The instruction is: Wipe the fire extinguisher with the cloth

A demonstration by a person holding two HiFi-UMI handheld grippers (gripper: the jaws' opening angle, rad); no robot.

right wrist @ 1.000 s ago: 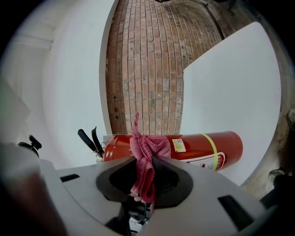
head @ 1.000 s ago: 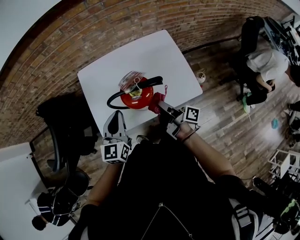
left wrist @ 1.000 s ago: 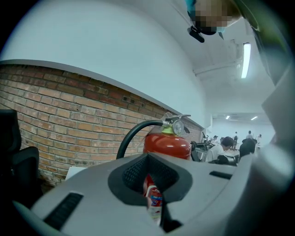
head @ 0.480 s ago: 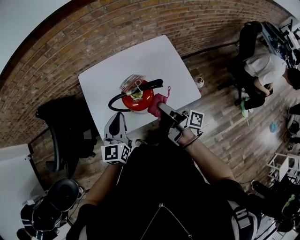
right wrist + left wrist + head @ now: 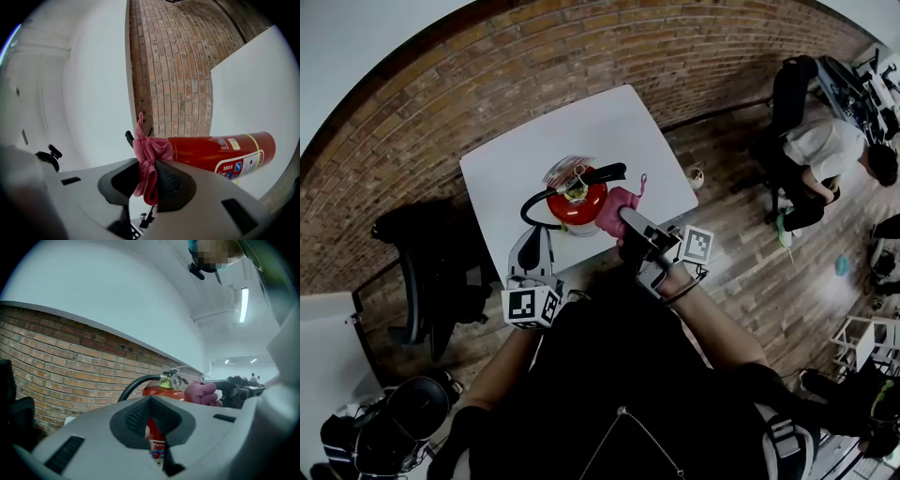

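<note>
A red fire extinguisher (image 5: 577,201) with a black hose stands upright on the white table (image 5: 511,169). My right gripper (image 5: 623,218) is shut on a pink cloth (image 5: 617,207), which presses against the extinguisher's right side near its top. In the right gripper view the cloth (image 5: 147,161) hangs bunched between the jaws of that gripper (image 5: 150,180), touching the red cylinder (image 5: 215,151). My left gripper (image 5: 534,251) hovers at the table's near edge, apart from the extinguisher, with its jaws together and nothing in them. The left gripper (image 5: 152,427) looks at the extinguisher (image 5: 159,391) and cloth (image 5: 201,393).
A brick wall runs behind the table. A black office chair (image 5: 422,281) stands to the left. A small cup (image 5: 697,175) sits on the wooden floor at the right. A seated person (image 5: 825,150) is at a desk at the far right.
The right gripper has slid the cloth a little up the extinguisher's right side. The left gripper has barely moved.
</note>
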